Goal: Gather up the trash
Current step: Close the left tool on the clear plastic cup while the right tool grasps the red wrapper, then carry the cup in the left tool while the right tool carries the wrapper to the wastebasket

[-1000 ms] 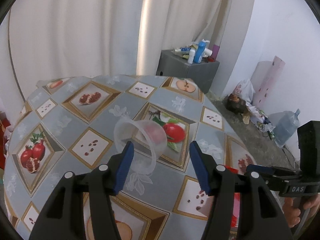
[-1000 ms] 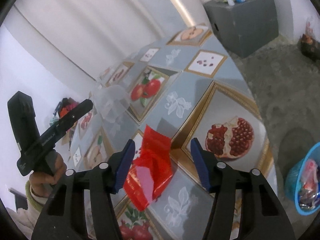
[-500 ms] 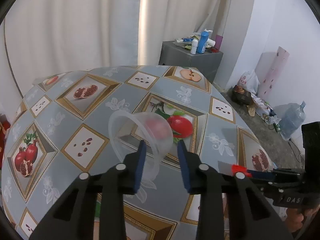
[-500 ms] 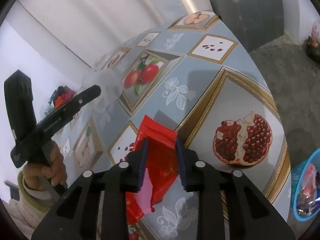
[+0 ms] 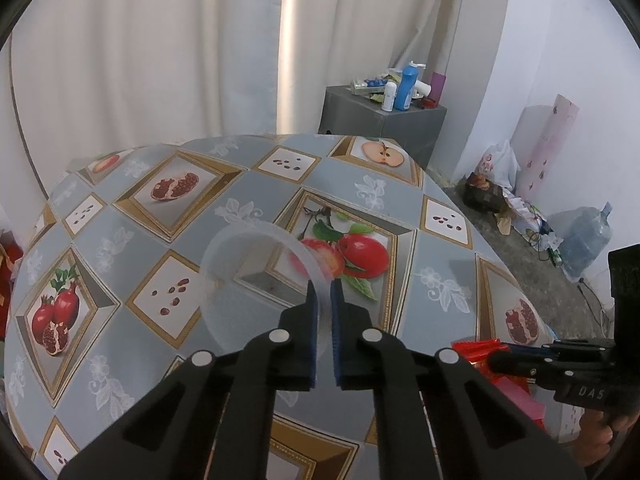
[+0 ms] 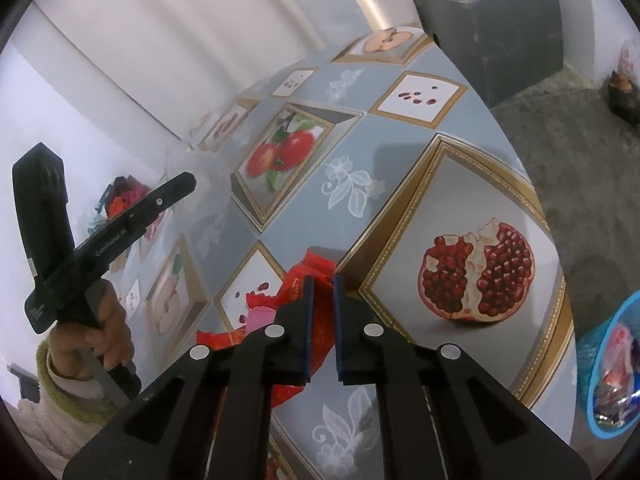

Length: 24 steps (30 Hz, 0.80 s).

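Bench [image 5: 132,240] under a fruit-print oilcloth fills both views; grey cabinet [image 5: 384,128] with bottles sits beyond its far edge, blue basket [image 6: 600,376] of trash on the floor to the right. Clear plastic cup [image 5: 256,280] lies on its side mid-bench; my left hand-held gripper [image 5: 325,296] is closing, its jaws pinching the cup's rim wall. Red wrapper [image 6: 308,276] lies near the bench's near edge; my right hand-held gripper [image 6: 321,292] is closing, its jaws nipping the wrapper's top. Both point down at a slant.
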{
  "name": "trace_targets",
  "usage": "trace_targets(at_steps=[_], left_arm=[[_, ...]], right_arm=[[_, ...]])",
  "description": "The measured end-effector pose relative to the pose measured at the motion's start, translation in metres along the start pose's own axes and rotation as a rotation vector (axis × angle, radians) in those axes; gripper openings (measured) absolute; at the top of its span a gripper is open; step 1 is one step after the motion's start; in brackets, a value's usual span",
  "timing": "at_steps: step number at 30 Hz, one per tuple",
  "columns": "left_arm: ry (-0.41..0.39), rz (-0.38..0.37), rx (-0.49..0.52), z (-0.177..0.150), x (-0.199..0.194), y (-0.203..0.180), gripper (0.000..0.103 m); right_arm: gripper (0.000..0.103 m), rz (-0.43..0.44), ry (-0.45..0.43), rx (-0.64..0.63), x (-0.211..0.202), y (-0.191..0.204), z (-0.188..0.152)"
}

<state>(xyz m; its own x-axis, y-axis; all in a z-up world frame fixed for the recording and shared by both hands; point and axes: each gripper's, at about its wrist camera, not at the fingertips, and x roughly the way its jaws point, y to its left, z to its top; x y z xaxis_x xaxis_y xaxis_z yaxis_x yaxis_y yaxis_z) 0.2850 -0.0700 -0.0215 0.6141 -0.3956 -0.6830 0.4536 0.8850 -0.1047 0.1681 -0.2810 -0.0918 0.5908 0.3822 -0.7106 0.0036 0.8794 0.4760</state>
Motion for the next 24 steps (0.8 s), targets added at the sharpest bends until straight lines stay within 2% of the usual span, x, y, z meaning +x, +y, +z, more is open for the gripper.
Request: trace_targets(at_steps=[15, 24], left_arm=[[-0.059, -0.019, 0.016, 0.002, -0.038, -0.012, 0.005], [-0.108, -0.045, 0.047, 0.003, -0.075, -0.031, 0.005]], right_arm=[[0.0, 0.024, -0.063, 0.014, -0.029, 0.0, -0.002], [0.0, 0.03, -0.137, 0.025, -0.066, 0.001, -0.012]])
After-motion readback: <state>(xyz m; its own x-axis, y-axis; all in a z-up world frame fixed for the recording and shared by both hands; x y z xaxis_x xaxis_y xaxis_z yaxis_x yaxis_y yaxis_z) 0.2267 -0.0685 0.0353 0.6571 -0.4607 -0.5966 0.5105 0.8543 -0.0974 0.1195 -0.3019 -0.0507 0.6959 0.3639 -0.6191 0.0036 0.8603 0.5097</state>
